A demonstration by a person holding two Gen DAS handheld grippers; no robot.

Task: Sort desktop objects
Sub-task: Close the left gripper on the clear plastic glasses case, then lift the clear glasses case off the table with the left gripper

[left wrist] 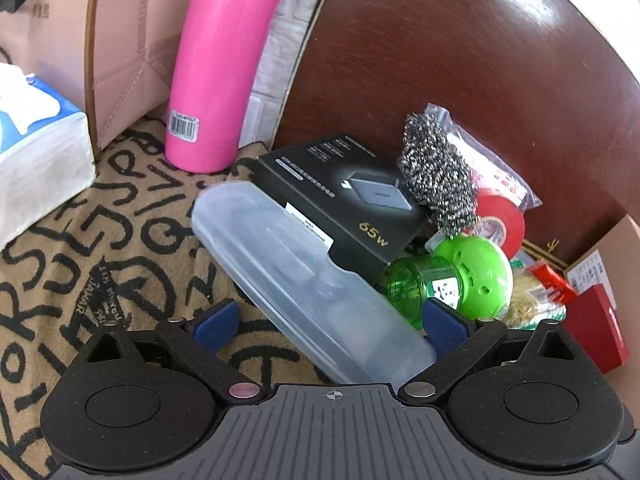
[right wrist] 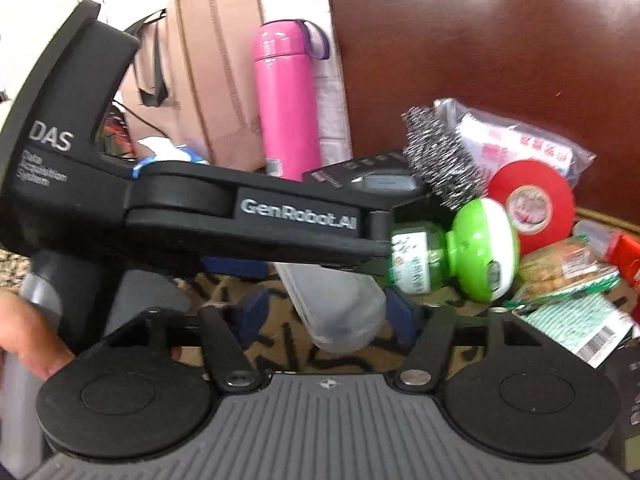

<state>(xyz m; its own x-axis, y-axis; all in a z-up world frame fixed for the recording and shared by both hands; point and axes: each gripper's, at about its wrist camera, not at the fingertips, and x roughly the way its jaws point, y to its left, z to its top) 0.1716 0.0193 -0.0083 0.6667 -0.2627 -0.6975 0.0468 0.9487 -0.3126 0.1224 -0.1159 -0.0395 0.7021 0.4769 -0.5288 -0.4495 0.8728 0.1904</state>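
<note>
Two grippers converge on one clear case (left wrist: 304, 280) lying slantwise on the lettered cloth (left wrist: 100, 240), its far end tucked under the black box (left wrist: 340, 196). Our left gripper (left wrist: 332, 320) is spread wide, one blue pad on each side of the case's near end; whether a pad touches it we cannot tell. Our right gripper (right wrist: 324, 316) frames the same rounded end, half closed, with gaps showing at both pads, so it grasps nothing yet.

We judge this the reach-and-grasp step for the case, the first item out of the pile. Just beside it lie the green bottle (left wrist: 452, 280), steel scourer (left wrist: 436, 176) and red tape (left wrist: 500, 224); the pink flask (left wrist: 216, 60) stands well apart.

Next we need one firm pinch on the case, then a pull toward us to slide it from under the box without toppling the bottle.
</note>
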